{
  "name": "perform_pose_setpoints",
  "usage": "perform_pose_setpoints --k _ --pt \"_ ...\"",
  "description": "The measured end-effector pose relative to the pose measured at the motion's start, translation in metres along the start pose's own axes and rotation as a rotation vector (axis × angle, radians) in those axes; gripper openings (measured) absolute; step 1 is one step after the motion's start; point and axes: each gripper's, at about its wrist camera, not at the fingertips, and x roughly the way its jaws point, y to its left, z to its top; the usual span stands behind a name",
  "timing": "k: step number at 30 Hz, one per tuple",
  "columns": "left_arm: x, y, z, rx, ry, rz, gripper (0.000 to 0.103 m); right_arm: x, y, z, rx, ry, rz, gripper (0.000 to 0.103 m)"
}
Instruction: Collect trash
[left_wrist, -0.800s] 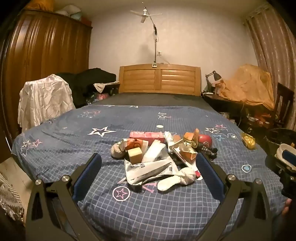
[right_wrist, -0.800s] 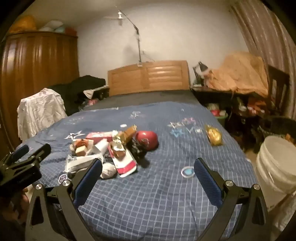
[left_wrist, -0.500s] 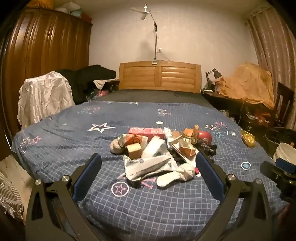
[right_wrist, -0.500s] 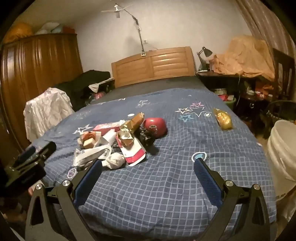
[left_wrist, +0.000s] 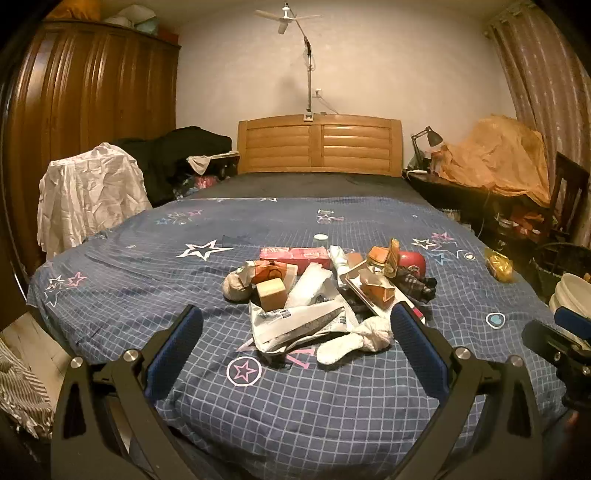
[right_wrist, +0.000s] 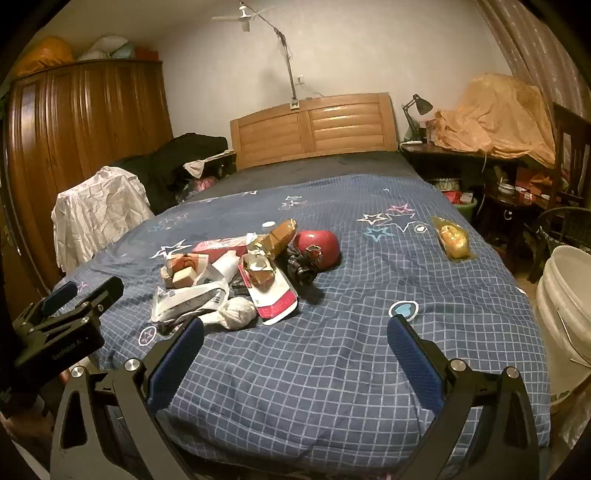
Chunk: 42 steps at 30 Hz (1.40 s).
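one trash pile (left_wrist: 325, 291), two open hand-held grippers (left_wrist: 295, 341) (right_wrist: 295, 345)

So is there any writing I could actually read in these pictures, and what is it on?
"GeoRobot A", roughly, in faint letters on the black body of the left tool; the end is unclear.
Dark print on the white plastic bag: too blurred to read.
Print on the pink box: too small to read.
Print on the red and white card: unreadable.
Nothing else legible.
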Motion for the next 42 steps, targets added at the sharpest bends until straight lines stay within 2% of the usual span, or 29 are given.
perform_pose_setpoints --k 23,42 --pt "0.006 -0.002 -0.005 0.021 0.012 0.017 0.098 0.014 -0.008 -0.005 0.008 0.055 -0.035 0.099" --pt "0.019 -0.006 -0.009 0.024 0.057 0.043 0.098 0.026 -0.012 -0.009 0.020 0.085 -0.044 0.099"
